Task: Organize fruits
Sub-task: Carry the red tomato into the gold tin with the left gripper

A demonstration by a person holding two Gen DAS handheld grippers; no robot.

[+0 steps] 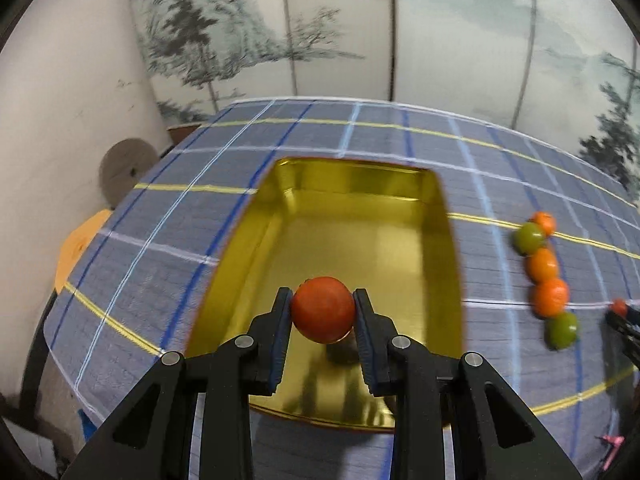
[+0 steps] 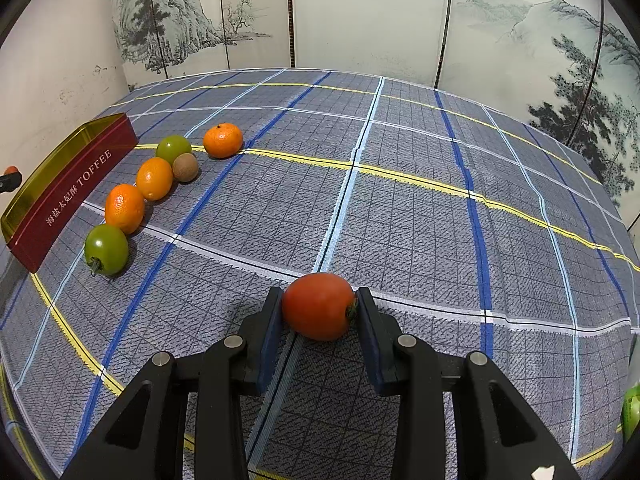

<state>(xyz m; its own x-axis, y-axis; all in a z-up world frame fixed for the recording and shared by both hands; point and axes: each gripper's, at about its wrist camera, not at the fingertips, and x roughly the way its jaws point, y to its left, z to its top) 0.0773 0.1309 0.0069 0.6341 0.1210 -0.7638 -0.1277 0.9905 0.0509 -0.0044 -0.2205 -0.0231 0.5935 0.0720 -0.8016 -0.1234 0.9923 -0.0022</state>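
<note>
My left gripper (image 1: pixel 323 312) is shut on a red tomato (image 1: pixel 323 309) and holds it above the near end of the gold tin (image 1: pixel 450 240), whose inside holds nothing else. In the right wrist view the same tin (image 2: pixel 60 196) shows its red wall at the far left. My right gripper (image 2: pixel 319 308) is shut on another red tomato (image 2: pixel 318 306), low over the cloth. A row of fruit lies beside the tin: a green tomato (image 2: pixel 106 250), two oranges (image 2: pixel 125 208) (image 2: pixel 154 179), a second green tomato (image 2: pixel 173 149), a brown kiwi (image 2: pixel 185 167) and a mandarin (image 2: pixel 223 140).
A checked blue-grey cloth (image 2: pixel 400 208) covers the table. A painted folding screen (image 2: pixel 360 12) stands behind it and a white wall (image 1: pixel 60 100) on the left. A green object (image 2: pixel 632 408) shows at the right edge. The other gripper (image 1: pixel 624 320) peeks in at the right.
</note>
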